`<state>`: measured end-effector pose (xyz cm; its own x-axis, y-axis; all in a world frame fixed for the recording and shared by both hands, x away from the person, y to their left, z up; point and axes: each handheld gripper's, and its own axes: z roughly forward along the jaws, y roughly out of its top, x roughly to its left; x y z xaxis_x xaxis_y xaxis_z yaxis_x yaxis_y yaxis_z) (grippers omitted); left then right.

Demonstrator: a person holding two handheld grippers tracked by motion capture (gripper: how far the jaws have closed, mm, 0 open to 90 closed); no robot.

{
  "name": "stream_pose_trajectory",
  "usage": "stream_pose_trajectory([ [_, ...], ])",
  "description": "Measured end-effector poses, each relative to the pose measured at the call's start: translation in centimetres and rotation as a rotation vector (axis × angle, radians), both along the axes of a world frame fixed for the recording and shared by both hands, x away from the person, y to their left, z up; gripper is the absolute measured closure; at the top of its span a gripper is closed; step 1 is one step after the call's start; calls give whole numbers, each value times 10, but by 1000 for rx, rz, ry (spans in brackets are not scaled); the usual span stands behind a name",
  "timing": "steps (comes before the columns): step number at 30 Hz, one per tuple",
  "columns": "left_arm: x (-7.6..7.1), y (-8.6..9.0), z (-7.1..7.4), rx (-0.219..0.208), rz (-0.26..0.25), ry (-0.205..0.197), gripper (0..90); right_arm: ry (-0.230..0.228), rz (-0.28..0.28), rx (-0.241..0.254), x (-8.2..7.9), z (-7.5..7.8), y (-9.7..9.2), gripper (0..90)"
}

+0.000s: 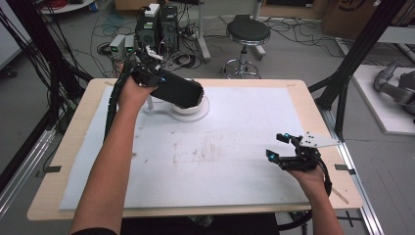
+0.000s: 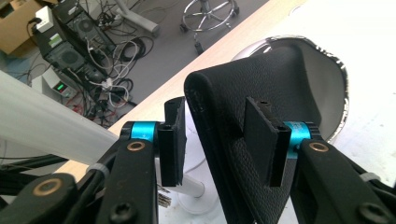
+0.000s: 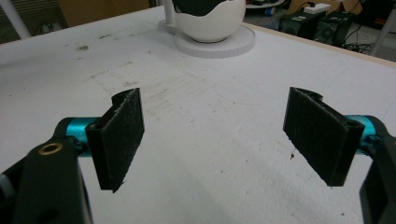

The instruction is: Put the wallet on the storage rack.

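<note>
A black leather-like case (image 1: pixel 178 90) lies tilted, its far end in a white egg-shaped bowl (image 1: pixel 192 108) at the table's back left. My left gripper (image 1: pixel 155 81) is at the case's near end. In the left gripper view the case (image 2: pixel 261 79) stands between the jaws of the left gripper (image 2: pixel 219 135). The left pad is a gap away from it and the right pad lies against its face. The bowl (image 2: pixel 332 88) shows behind it. My right gripper (image 1: pixel 280 147) hovers open near the front right with nothing between the pads of the right gripper (image 3: pixel 215 135).
The bowl (image 3: pixel 210 23) sits on a round white base (image 3: pixel 215 47) with a short white post (image 1: pixel 150 104) beside it. A stained white mat (image 1: pixel 205 152) covers the table. On the floor beyond stand a stool (image 1: pixel 247 34), computer boxes (image 1: pixel 156 24) and cables.
</note>
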<state>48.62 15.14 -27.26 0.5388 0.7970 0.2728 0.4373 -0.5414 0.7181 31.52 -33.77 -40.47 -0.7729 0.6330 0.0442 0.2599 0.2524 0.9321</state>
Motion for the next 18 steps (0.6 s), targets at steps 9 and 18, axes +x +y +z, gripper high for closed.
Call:
stream_pose_trajectory([
  [9,-2,4,3,-52,-27,5,523,7,1,9,0,0,0,211],
  [18,-23,15,21,-194,-105,-11,457,-4,-2,16,-1,2,-3,208],
])
